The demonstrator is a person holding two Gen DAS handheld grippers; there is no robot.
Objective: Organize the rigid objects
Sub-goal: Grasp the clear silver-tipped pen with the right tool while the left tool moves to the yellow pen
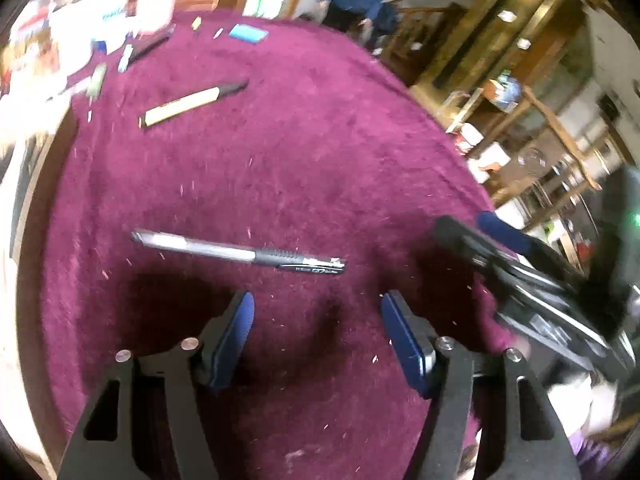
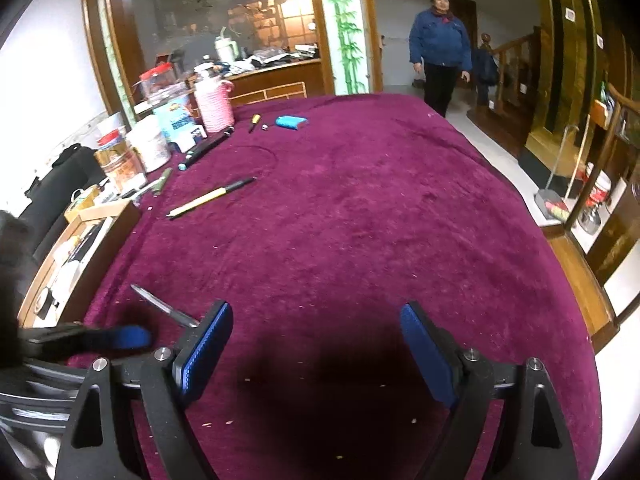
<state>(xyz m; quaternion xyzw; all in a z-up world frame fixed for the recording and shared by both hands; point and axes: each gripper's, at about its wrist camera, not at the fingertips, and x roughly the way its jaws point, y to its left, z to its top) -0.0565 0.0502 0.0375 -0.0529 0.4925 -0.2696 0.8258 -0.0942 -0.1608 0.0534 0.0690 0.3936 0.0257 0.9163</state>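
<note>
The pen [image 1: 240, 250] lies crosswise on the purple cloth [image 1: 320, 140], just beyond the left gripper [image 1: 318, 312]; both it and the right gripper [image 2: 316, 320] stand spread and empty.

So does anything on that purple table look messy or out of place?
Mostly scatter: a grey pen lies alone near the open left gripper, a yellow-and-black pen sits askew farther off, and pale crumbs speckle the cloth. Nothing looks spilled or broken.
</note>
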